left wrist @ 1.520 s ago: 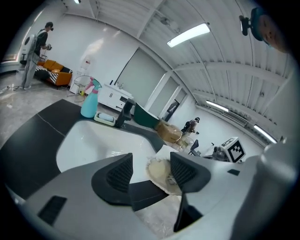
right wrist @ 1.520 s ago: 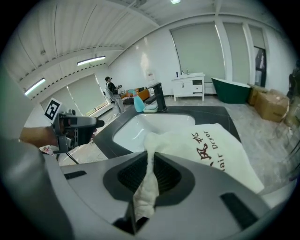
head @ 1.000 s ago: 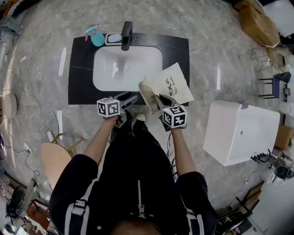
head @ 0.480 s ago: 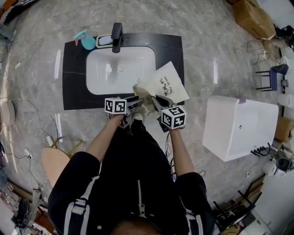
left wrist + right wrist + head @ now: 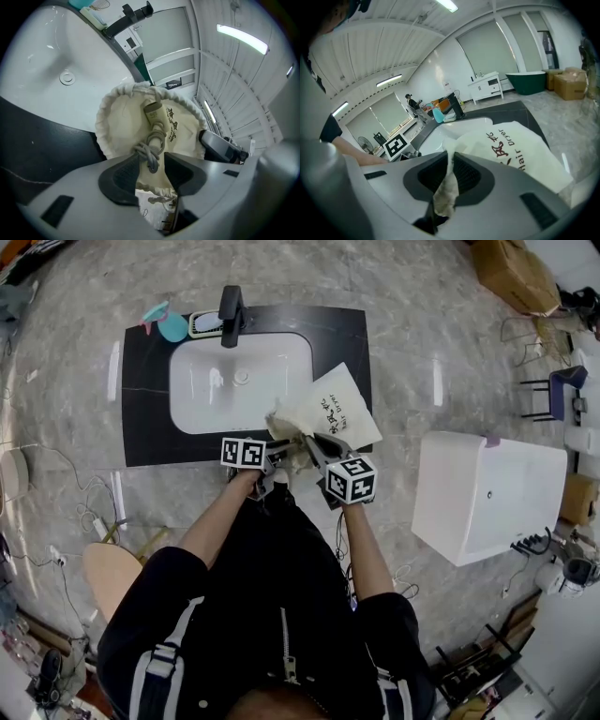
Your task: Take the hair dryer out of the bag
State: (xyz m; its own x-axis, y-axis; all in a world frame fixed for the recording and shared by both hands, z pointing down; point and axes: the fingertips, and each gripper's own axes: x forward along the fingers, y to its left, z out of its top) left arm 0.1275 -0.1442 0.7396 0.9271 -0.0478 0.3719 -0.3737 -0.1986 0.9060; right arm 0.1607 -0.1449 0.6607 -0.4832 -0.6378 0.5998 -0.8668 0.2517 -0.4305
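Your right gripper (image 5: 451, 165) is clamped on the bag (image 5: 520, 150) rim. Your left gripper (image 5: 152, 160) has just been closing, jaws half-wide around the cord (image 5: 153, 146), not yet pinching. Beyond it, the dryer (image 5: 153, 112) sits inside the bag: nothing's out yet.

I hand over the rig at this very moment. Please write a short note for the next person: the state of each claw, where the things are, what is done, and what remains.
Left claw: open. Its jaws have just been closing, with the grey coiled cord between them, not yet pinched.
Right claw: shut on the rim of the cream cloth drawstring bag.
The bag lies on the black counter beside the white sink. The beige hair dryer is inside it.
Done: bag mouth held open.
Left: grip the cord or handle and pull the dryer out.
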